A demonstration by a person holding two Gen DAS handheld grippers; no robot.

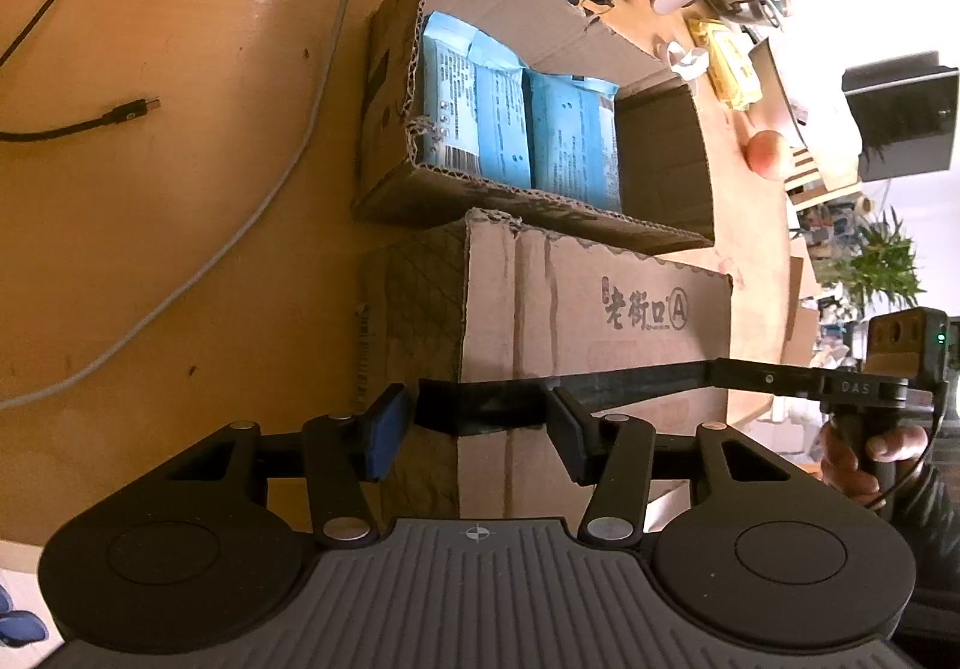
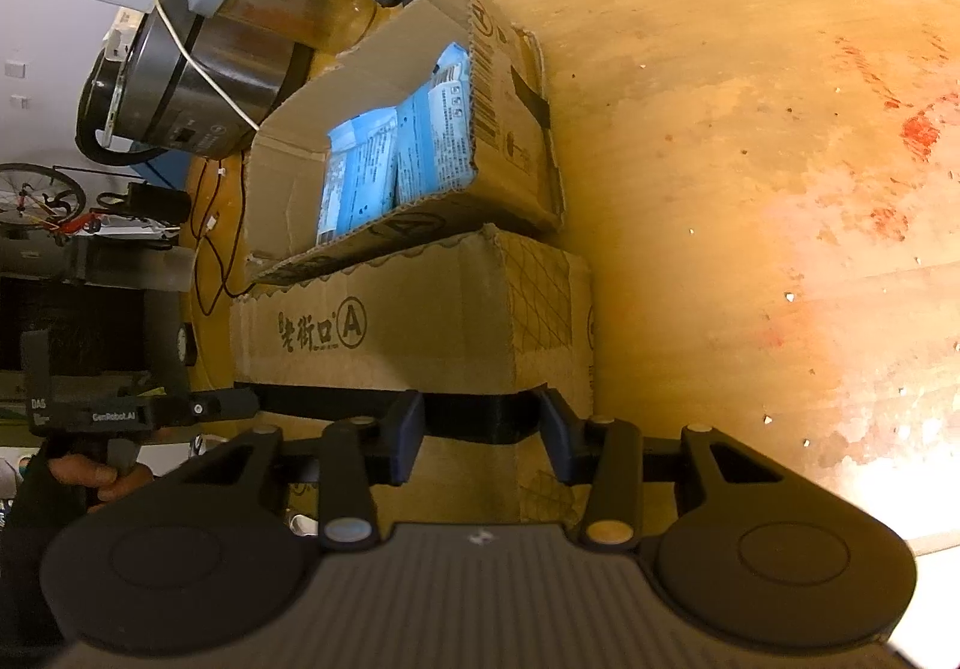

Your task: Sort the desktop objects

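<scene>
The closed cardboard box (image 1: 594,321) was gripped at both near corners — the left gripper (image 1: 477,423) and the right gripper (image 2: 480,423) each clamped across a corner edge. Just behind this box lay an open carton (image 1: 654,129) holding blue packets (image 1: 522,123).

We see warm, yellow light on the table (image 1: 180,69). A bright white patch of glare sits on the wood (image 2: 840,309) in the right view, low on the right. The far room looks washed out and blurry. Straight lines bend near the round edges, and the corners go dark. The box (image 1: 600,309) looks sharp.
</scene>
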